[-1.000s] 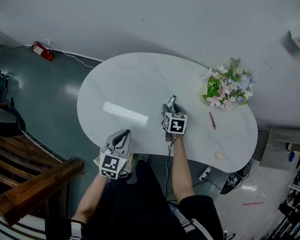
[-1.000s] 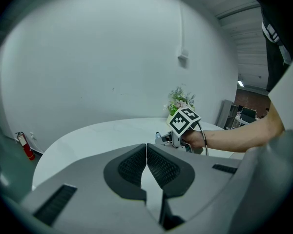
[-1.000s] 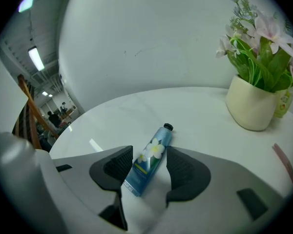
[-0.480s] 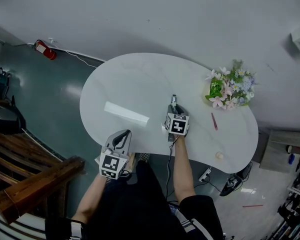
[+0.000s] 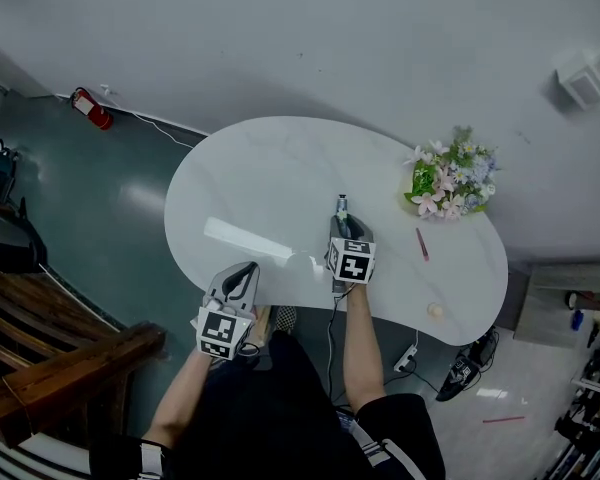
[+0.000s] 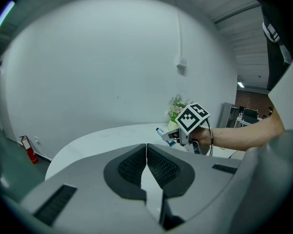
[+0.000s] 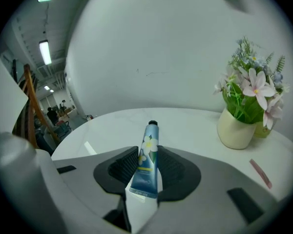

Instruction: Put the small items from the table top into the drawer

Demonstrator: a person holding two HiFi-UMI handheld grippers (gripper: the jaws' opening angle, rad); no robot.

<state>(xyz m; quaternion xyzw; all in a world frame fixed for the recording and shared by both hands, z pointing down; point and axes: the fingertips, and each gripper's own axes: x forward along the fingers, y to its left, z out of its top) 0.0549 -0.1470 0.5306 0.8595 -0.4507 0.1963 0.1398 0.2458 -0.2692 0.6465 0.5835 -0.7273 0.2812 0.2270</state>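
head view: right gripper (image 5: 341, 226) over the white table (image 5: 270, 168), its jaws just closed in on a slim tube (image 5: 341, 206). the tube's long axis ran on with the jaws, and it stuck out past their tips toward the far wall. hard to judge from here whether the tube was clear of the table top. left gripper (image 5: 242, 274) was at the near table edge, well apart from the tube.

left gripper view: jaws together, nothing between them. the tube showed beyond, poking out of the right gripper.

right gripper view: pads clamped on the blue tube near its flat crimped end. capped end pointed away and slightly up. flower vase (image 7: 237, 128) stood off to the right.
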